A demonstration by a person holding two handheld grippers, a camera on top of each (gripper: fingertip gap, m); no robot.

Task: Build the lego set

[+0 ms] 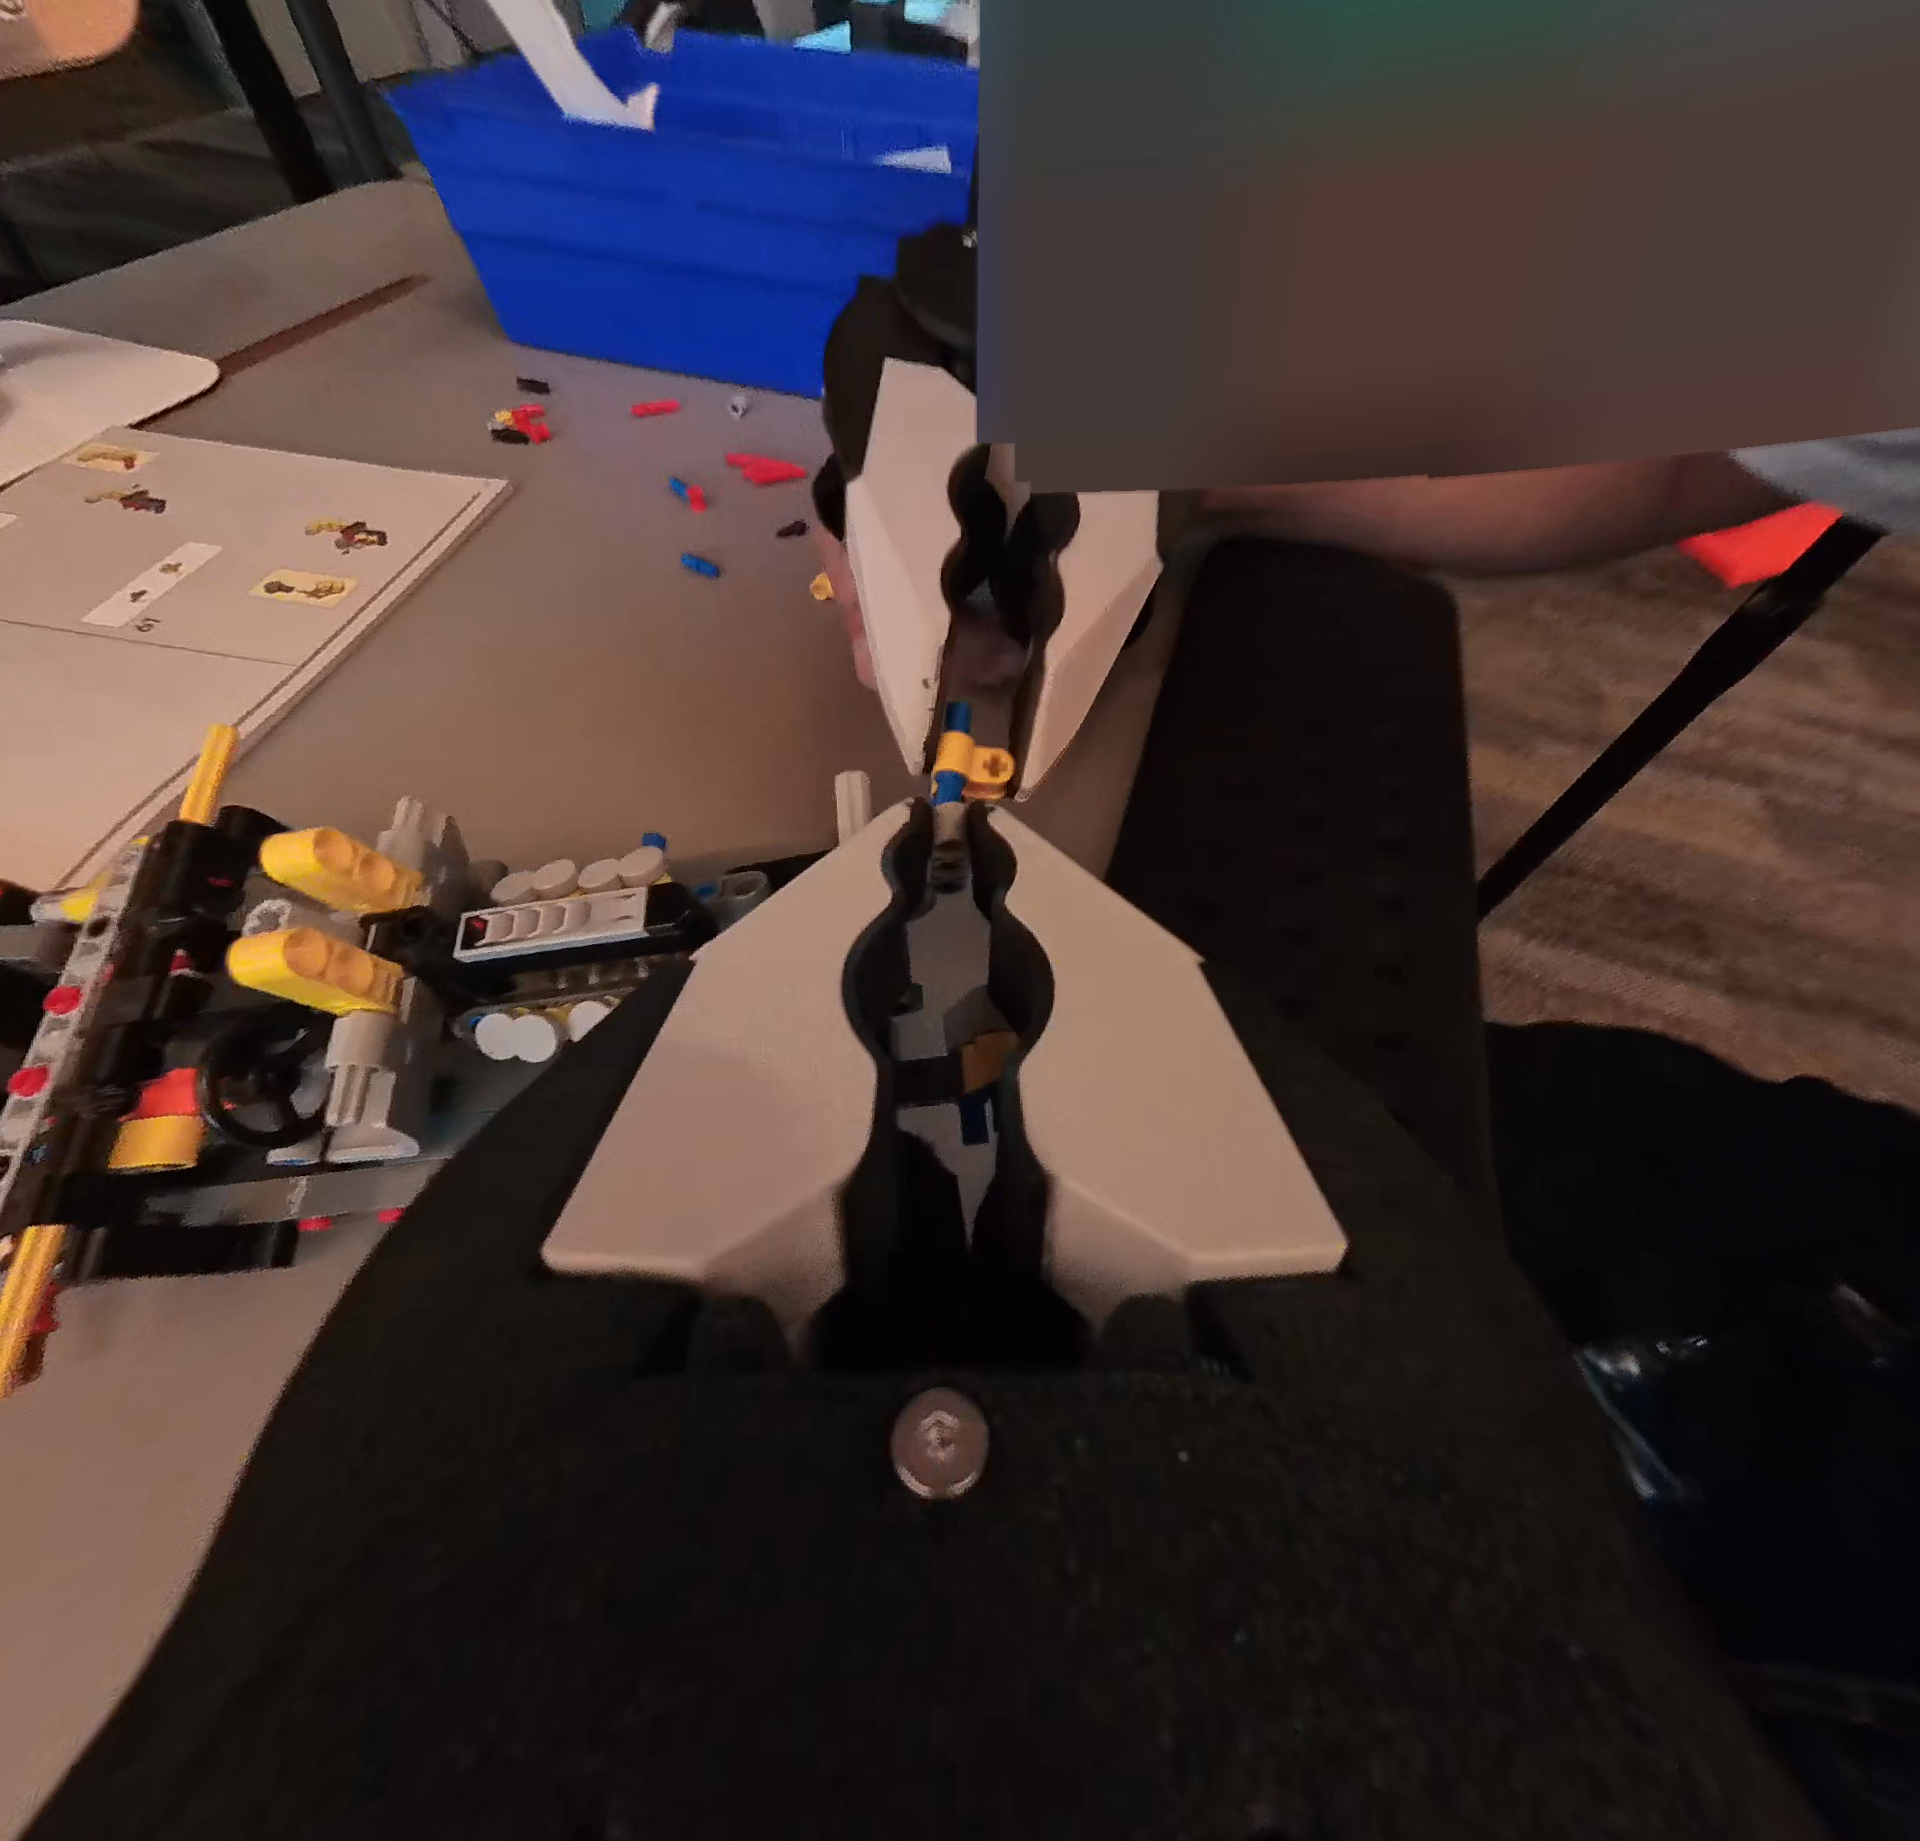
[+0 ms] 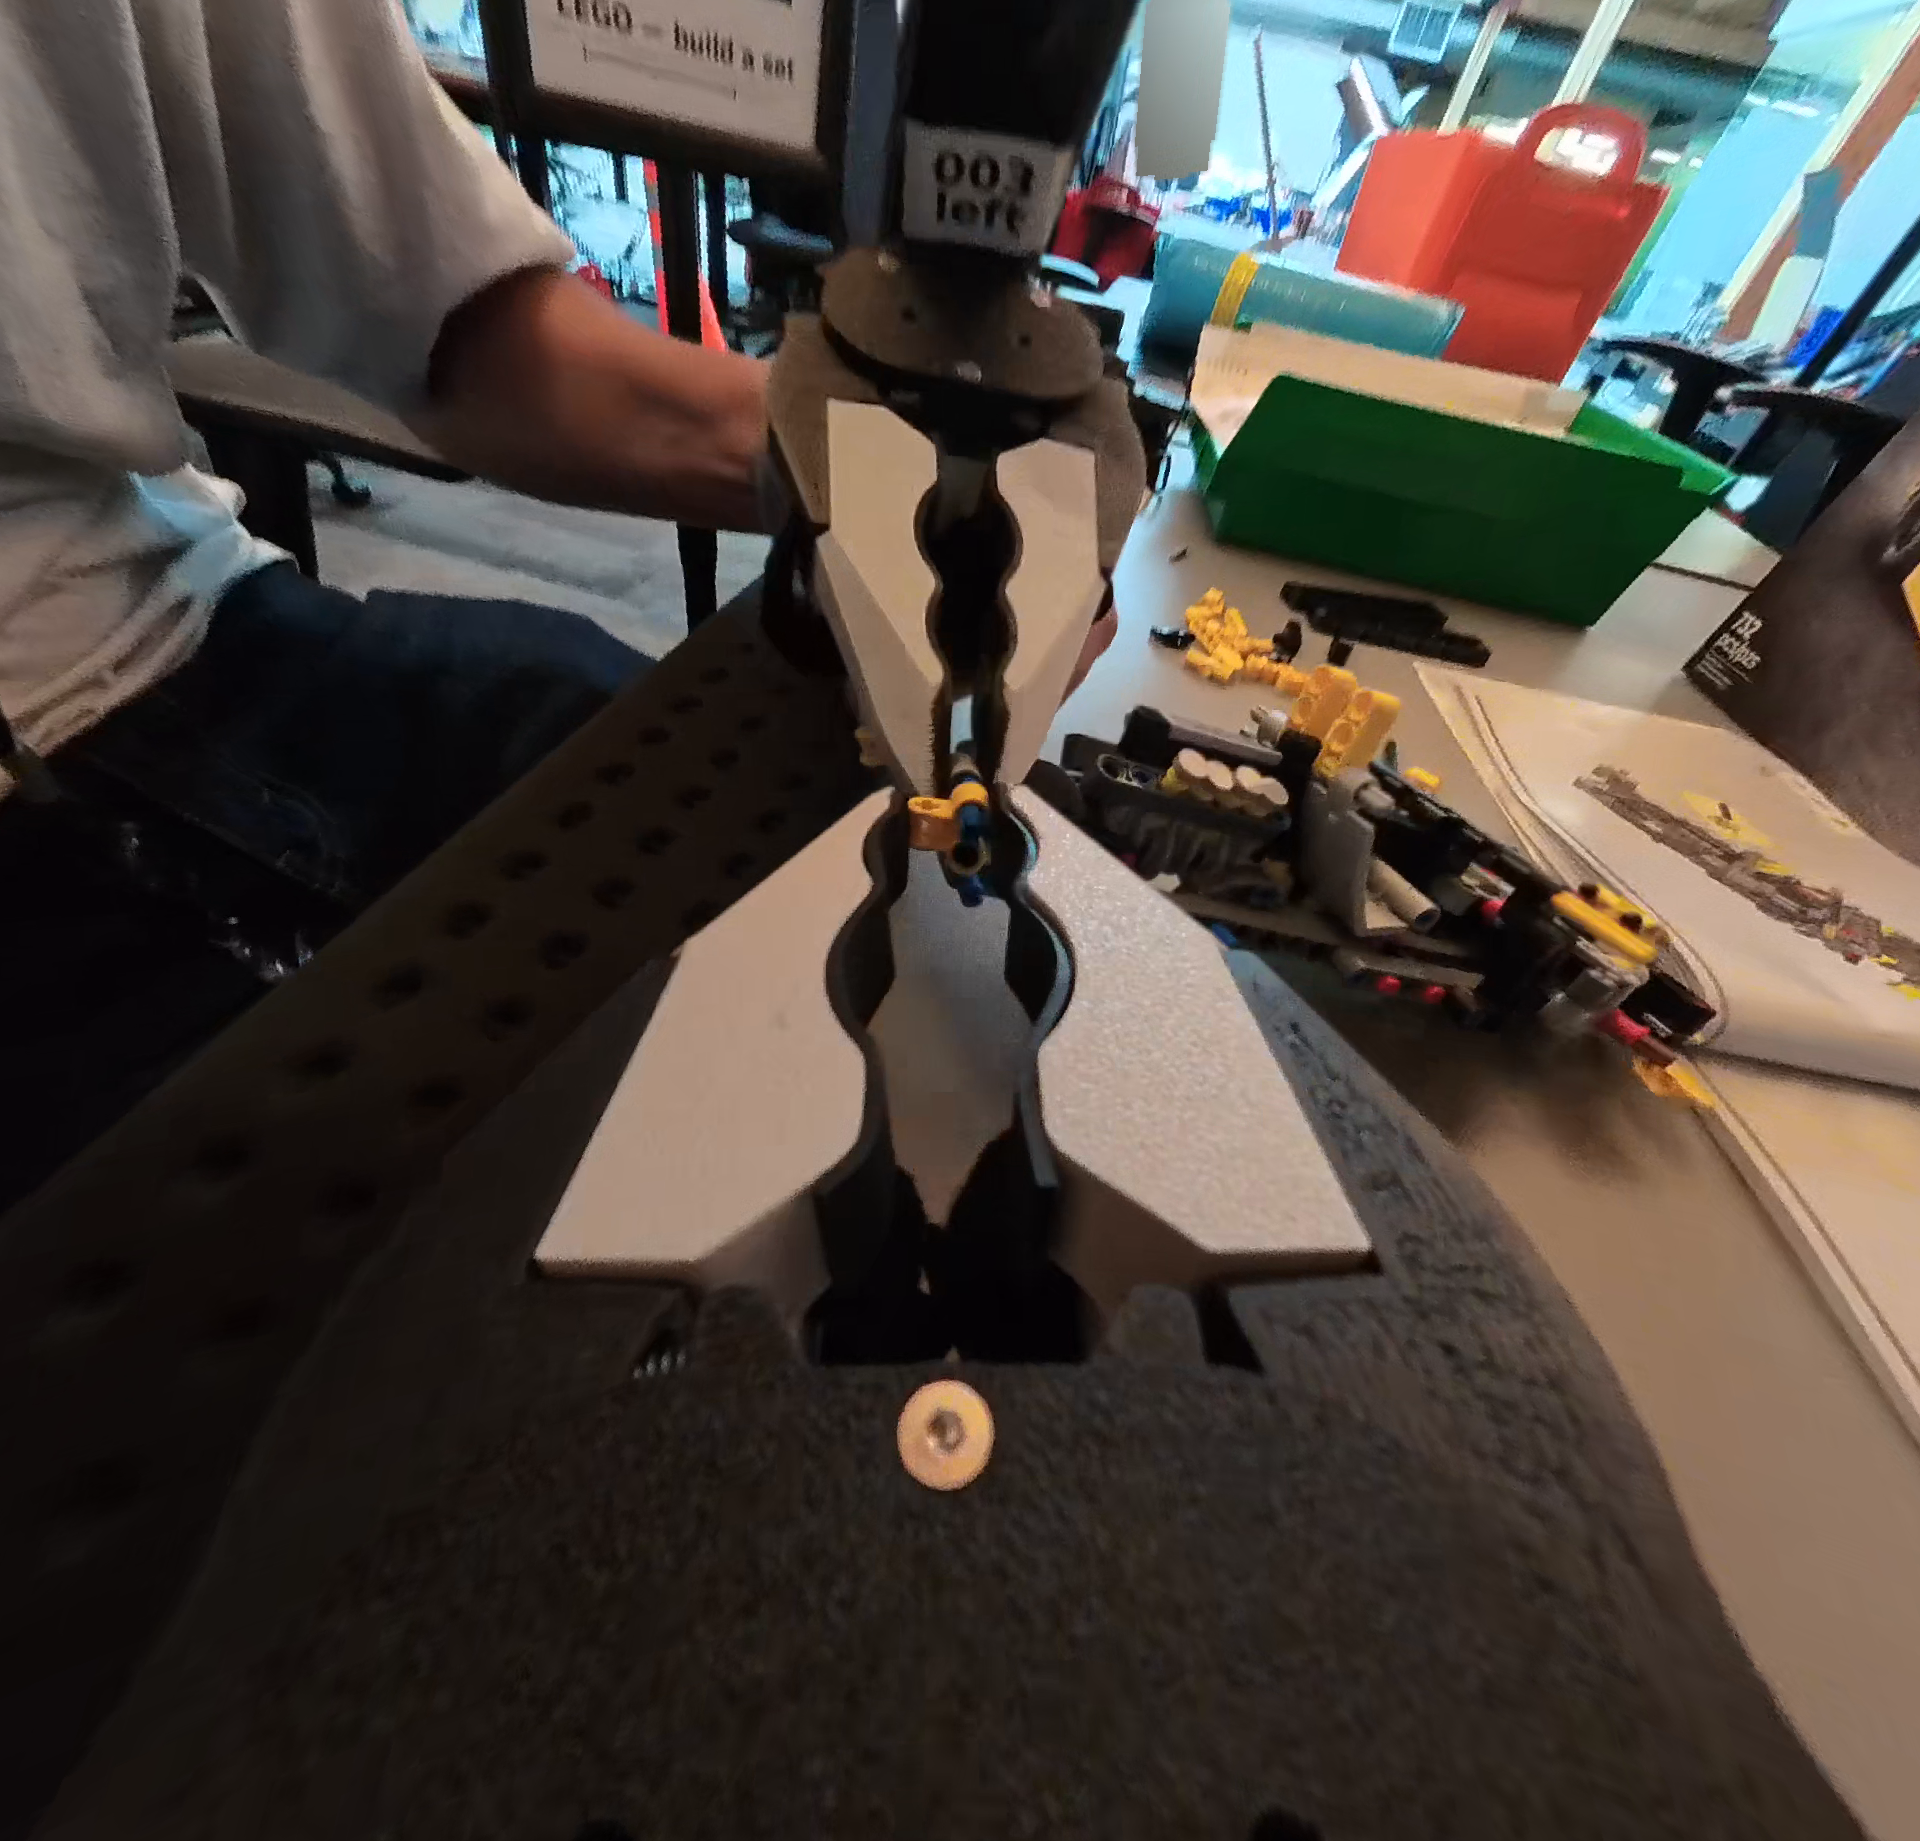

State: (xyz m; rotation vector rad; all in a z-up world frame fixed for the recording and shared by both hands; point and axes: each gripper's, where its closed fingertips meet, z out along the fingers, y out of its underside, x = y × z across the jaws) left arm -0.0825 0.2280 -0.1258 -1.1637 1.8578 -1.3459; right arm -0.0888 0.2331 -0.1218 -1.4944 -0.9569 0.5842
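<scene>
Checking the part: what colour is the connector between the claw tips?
Yellow connector, on a blue pin; clearest in the left wrist view.

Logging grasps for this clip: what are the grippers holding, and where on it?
Both pinch a small yellow-and-blue piece between them: left gripper at one end, right gripper at the other.

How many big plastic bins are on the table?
2. A blue bin stands at the far edge in the left wrist view; a green bin sits behind the lego model in the right wrist view. Others may be hidden.
</scene>
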